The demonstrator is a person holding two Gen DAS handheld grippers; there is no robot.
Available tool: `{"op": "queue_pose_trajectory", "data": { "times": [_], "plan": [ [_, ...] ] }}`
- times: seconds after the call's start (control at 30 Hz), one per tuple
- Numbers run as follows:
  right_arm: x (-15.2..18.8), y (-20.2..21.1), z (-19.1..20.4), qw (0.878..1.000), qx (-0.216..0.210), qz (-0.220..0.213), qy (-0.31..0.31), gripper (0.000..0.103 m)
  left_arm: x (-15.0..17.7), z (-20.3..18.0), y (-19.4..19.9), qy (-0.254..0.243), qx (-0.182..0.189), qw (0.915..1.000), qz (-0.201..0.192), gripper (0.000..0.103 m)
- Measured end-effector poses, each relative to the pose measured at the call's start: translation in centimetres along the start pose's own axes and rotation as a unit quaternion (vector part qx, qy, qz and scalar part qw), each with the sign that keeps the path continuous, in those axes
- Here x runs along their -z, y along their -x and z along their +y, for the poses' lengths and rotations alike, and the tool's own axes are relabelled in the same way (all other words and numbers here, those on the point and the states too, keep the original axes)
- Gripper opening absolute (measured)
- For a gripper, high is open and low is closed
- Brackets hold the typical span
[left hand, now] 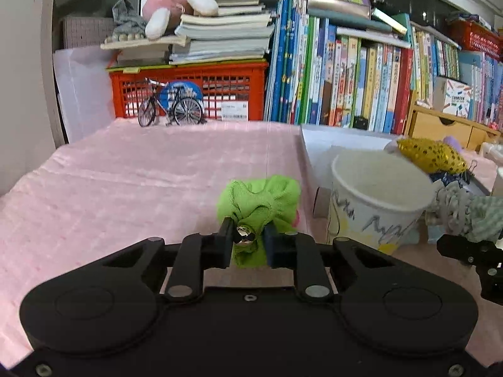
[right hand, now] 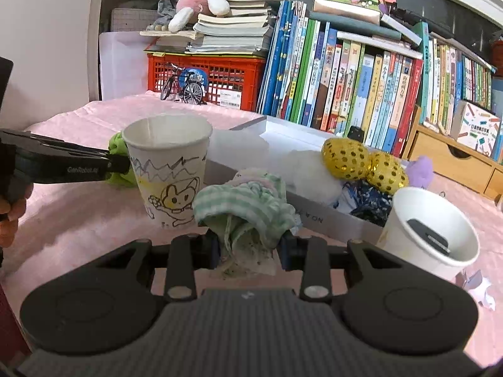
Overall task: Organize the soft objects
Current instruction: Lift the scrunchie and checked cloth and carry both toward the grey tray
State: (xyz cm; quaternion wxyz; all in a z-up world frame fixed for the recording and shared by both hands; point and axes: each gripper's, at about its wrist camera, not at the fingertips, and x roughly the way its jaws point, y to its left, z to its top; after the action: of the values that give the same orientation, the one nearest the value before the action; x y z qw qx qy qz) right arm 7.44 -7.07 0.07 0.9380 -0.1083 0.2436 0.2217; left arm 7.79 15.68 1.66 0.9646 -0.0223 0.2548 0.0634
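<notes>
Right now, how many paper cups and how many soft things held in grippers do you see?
Paper cups: 2, the drawn cup and the plain cup.
Held soft things: 2, the green scrunchie and the striped cloth.
Total: 4

A bright green crumpled fabric scrunchie (left hand: pixel 261 201), with a small shiny metal charm on it, is pinched between the fingers of the left hand-held gripper (left hand: pixel 248 238). A pale green-and-white striped bunched cloth scrunchie (right hand: pixel 245 210) is clamped in the right hand-held gripper (right hand: pixel 250 248), its speckled folds hanging just below the fingers.
</notes>
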Motion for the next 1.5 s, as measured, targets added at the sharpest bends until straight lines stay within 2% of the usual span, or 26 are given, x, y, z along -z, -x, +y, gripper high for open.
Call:
{"op": "queue_pose_trajectory", "data": {
  "times": [0.17, 0.47, 0.63, 0.87, 1.03, 1.23, 1.5],
  "plan": [
    [-1.0, 0.6, -0.5, 1.0, 0.006, -0.015, -0.001, 0.04, -1.6, 0.3, 1.4, -0.003, 0.0, 0.9997, -0.025, 0.018],
    [-4.1, 2.7, -3.1, 0.998, 0.001, -0.048, -0.027, 0.04, -6.3, -0.1, 3.4, -0.026, 0.029, 0.9975, -0.06, 0.018],
    [-6.7, 2.7, -4.8, 0.998, -0.001, -0.052, -0.041, 0.04, -9.2, -1.7, 3.4, -0.048, 0.065, 0.9949, -0.061, 0.018],
    [-10.3, 1.3, -7.0, 0.996, -0.006, -0.043, -0.072, 0.04, -13.2, -4.5, 1.6, -0.066, 0.09, 0.9922, -0.055, 0.018],
    [-12.1, -0.3, -7.9, 0.997, -0.005, -0.032, -0.077, 0.04, -15.3, -6.1, -1.0, -0.07, 0.108, 0.9916, -0.008, 0.018],
    [-12.9, -4.1, -9.1, 0.994, -0.012, 0.012, -0.109, 0.04, -17.1, -7.2, -5.9, -0.043, 0.121, 0.99, 0.058, 0.018],
    [-12.8, -9.3, -11.1, 0.981, -0.026, 0.078, -0.174, 0.04, -17.0, -8.3, -11.6, -0.014, 0.148, 0.98, 0.132, 0.018]
  ]
}}
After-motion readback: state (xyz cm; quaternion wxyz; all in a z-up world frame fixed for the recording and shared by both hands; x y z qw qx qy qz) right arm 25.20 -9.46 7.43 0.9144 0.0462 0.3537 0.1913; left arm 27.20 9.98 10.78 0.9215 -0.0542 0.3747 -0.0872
